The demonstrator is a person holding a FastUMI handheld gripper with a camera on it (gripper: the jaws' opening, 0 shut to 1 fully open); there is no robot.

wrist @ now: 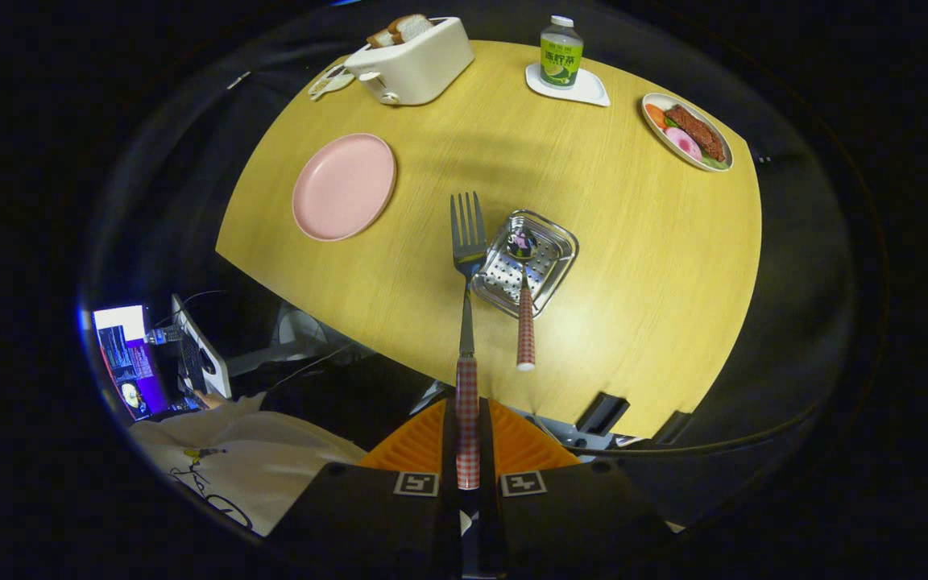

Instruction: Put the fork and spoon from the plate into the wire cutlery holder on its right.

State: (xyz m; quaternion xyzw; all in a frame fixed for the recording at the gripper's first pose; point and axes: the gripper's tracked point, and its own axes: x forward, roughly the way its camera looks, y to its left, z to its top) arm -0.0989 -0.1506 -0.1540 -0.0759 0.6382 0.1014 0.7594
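Observation:
My gripper is shut on the fork, both fingers pressing its red-checked handle. The fork points straight ahead, tines up, high above the yellow table. Just right of the tines stands the metal cutlery holder, a perforated square cup. The spoon stands in it, bowl down, its red-checked handle sticking out toward me. The empty pink plate lies on the table to the left of the fork.
At the table's far side stand a white toaster with bread, a green bottle on a white coaster and a plate of food. A person in a white shirt and a lit screen are below left.

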